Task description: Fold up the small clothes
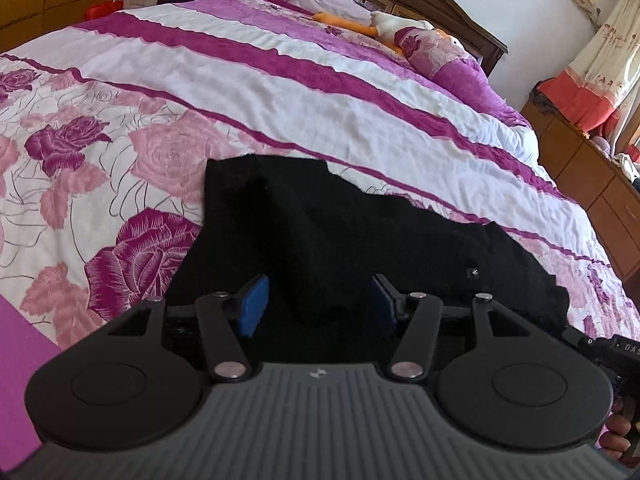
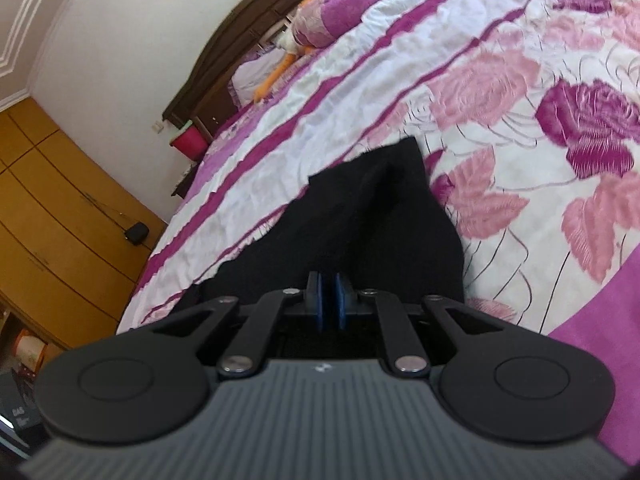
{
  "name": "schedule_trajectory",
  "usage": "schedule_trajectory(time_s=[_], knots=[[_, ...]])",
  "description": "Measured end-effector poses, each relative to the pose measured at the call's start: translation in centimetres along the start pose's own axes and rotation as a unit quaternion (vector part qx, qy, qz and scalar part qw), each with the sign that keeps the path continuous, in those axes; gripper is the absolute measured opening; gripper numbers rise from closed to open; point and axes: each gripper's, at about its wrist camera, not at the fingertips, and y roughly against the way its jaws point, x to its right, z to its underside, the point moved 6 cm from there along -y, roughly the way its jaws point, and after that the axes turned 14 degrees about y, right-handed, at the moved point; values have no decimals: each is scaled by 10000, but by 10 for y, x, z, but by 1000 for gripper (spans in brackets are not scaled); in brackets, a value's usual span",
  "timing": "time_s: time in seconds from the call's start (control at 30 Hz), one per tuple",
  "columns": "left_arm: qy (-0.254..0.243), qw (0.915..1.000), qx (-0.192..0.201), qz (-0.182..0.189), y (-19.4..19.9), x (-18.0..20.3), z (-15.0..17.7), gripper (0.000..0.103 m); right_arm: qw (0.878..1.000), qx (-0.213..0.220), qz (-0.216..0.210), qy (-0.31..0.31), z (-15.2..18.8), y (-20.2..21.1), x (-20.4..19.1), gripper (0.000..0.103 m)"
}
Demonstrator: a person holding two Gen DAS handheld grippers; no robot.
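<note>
A black garment [image 1: 320, 220] lies crumpled on the flowered pink and white bedcover [image 1: 280, 92], near the bed's front edge. My left gripper [image 1: 320, 284] hangs over its near part, open. A raised fold of the black cloth sits between the blue pads [image 1: 254, 300], which stand clear of it. In the right wrist view the same garment [image 2: 380, 208] rises in a ridge toward my right gripper [image 2: 330, 280]. Its blue pads are shut to a thin slit on the garment's near edge. The gripper bodies hide the cloth closest to me.
An orange and white plush toy [image 1: 372, 26] and a purple pillow [image 1: 440, 52] lie by the dark headboard. A wooden dresser [image 1: 580, 168] stands right of the bed. A yellow wardrobe [image 2: 60, 200] and a red bin [image 2: 188, 142] are on the other side.
</note>
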Motion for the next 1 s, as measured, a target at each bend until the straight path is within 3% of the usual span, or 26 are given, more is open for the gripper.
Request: schedule_trajectory(time_s=[0.3,0.37,0.43,0.57,0.77,1.0], knots=[[32,10000,-8,11,-9,-2,1,62,9999,-16,-55,-96,3,-3,-3,16],[9,10000,3,8,-9,-1,1,62,10000,21,-56,-75,1,-2,-5,45],[-2,10000,12,27,-8,-1,2,62,9997,187,-175,-24,-1,3,-11,56],[111,9998,-11,148,1,0,2,62,9989,324,-168,292,-3,7,-25,56],[45,9992,45,404,15,10,2,63,9994,159,-139,284,1,-5,-24,55],[124,9996,-69,244,-9,3,5,62,9987,117,-204,461,4,-21,-27,52]])
